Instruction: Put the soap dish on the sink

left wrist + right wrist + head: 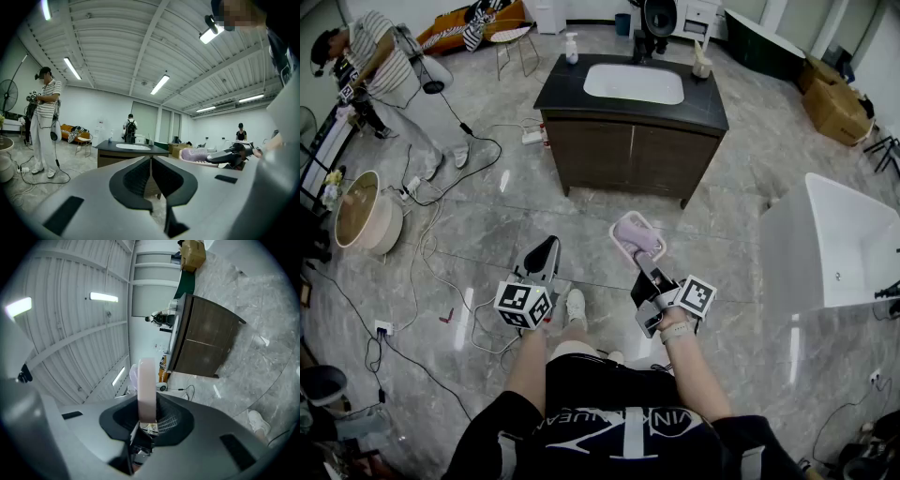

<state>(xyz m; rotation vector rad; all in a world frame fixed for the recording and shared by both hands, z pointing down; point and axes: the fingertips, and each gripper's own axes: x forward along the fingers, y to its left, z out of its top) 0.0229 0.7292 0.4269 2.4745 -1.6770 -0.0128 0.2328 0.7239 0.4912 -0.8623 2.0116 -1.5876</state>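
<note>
Right gripper (pixel 647 267) is clamping one edge of the soap dish (pixel 637 236). In the right gripper view the jaws are pressing on the pale rim (pixel 146 390), which is showing edge-on between them. The dish is hanging out in front of the person, above the floor, with a lilac lump (pixel 636 234) lying in it; soap or sponge, can't tell which. Left gripper (pixel 544 251) is carrying nothing, its jaws sitting together and pointing level.

Progress: the pickup is looking done and the placing is not. The dish is sitting well apart from the sink (pixel 634 84), with open floor between them. Judging from this, what is left is walking up to the vanity, setting the dish on the dark counter (pixel 562 94) beside the white basin, and letting go. The front-left part of the counter is showing bare, so there is room there. A pump bottle (pixel 571 49) is standing at the back left corner and a small holder (pixel 701 64) at the back right.

Room: the floor (pixel 741 187) is glossy grey marble-look tile, throwing back the strip lights. Loose cables (pixel 441 197) are trailing across the left side. A white bathtub (pixel 848 244) is standing at the right and cardboard boxes (pixel 834 103) beyond it. A person in a striped top (pixel 380 66) is working at far left. The ceiling is white ribbed panels.
</note>
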